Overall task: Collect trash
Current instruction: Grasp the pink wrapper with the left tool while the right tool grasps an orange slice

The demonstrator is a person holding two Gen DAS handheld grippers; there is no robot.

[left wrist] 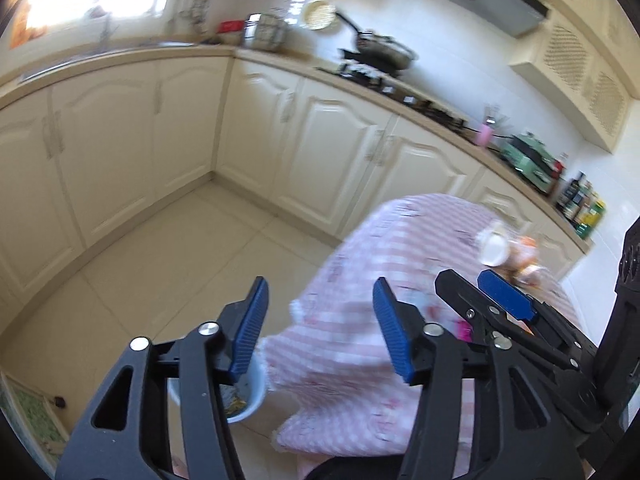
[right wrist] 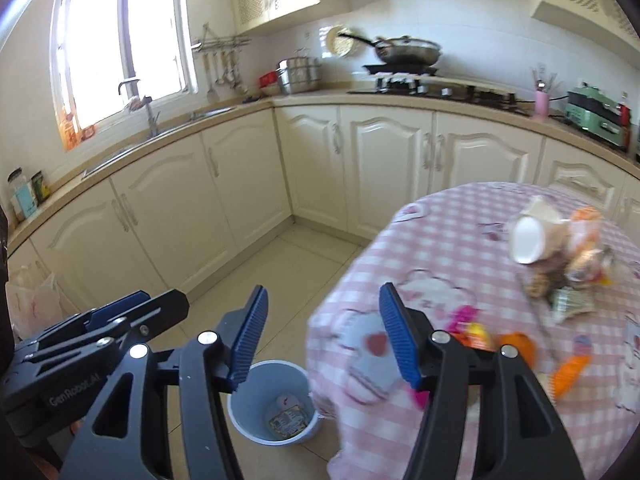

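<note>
A pale blue trash bin [right wrist: 276, 408] stands on the floor beside the table, with a wrapper lying at its bottom; the left wrist view shows only its rim [left wrist: 252, 396]. Trash lies on the pink checked tablecloth [right wrist: 460, 240]: a tipped white cup [right wrist: 526, 242], crumpled wrappers [right wrist: 576, 276], and pink and orange packets [right wrist: 516, 344]. My left gripper [left wrist: 320, 320] is open and empty above the table's edge. My right gripper [right wrist: 322, 328] is open and empty, above the gap between bin and table. Each gripper appears at the edge of the other's view.
Cream kitchen cabinets [right wrist: 248, 184] line the walls in an L. The counter carries a stove with a wok [right wrist: 404, 52], a steel pot [right wrist: 298, 74], a sink with a tap [right wrist: 148, 116] and a green appliance [right wrist: 596, 114]. A white plastic bag [right wrist: 32, 300] sits on the floor at the left.
</note>
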